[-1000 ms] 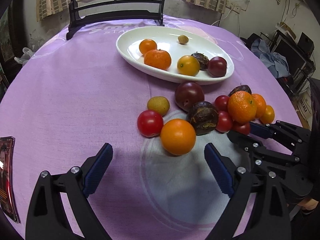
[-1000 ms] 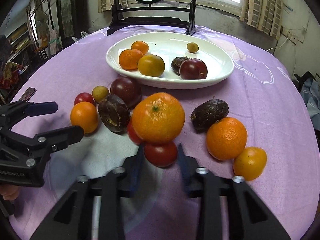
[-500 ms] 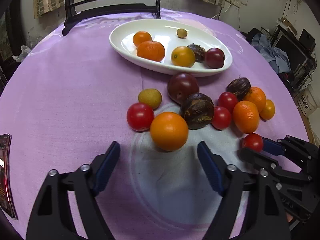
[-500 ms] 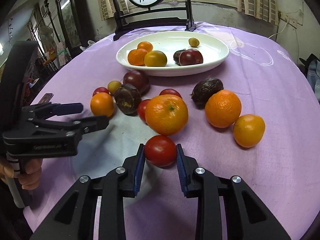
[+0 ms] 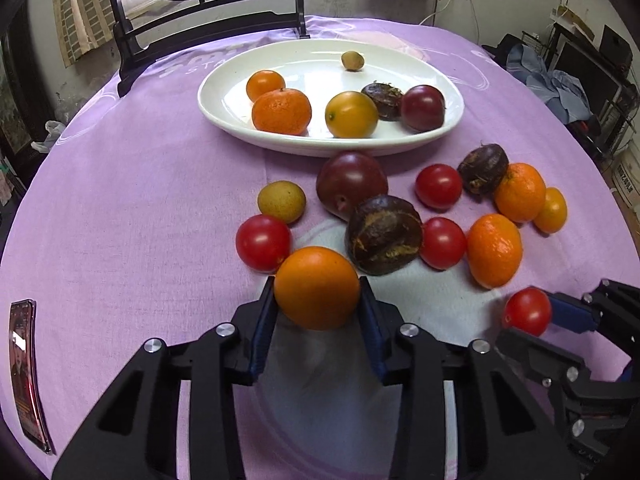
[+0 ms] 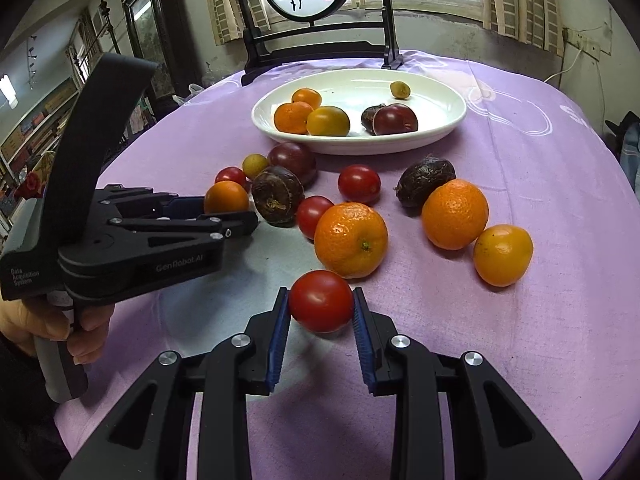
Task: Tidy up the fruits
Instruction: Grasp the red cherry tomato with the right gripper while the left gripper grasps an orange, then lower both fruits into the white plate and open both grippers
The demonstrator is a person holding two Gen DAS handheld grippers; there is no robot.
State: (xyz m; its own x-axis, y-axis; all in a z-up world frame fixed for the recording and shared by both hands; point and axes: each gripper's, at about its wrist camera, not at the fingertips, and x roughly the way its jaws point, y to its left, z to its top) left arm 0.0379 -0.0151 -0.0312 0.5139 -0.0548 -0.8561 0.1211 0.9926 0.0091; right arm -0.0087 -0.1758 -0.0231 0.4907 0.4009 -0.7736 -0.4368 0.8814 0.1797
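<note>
My left gripper (image 5: 318, 302) is shut on a smooth orange fruit (image 5: 316, 286) just off the purple cloth; it also shows in the right wrist view (image 6: 226, 197). My right gripper (image 6: 321, 312) is shut on a red tomato (image 6: 321, 300), which shows at the right in the left wrist view (image 5: 527, 311). A white oval plate (image 5: 248, 132) at the back holds several fruits. Loose tomatoes, mandarins, dark passion fruits and a plum (image 5: 351, 184) lie between the plate and the grippers.
A dark wooden stand (image 6: 316, 52) rises behind the plate. A phone (image 5: 26, 372) lies at the table's left edge. The round table drops off at right, where clutter and clothes (image 5: 560, 88) sit.
My left gripper moved forward and shut on the orange fruit. My right gripper drew the red tomato back toward the front edge and holds it still.
</note>
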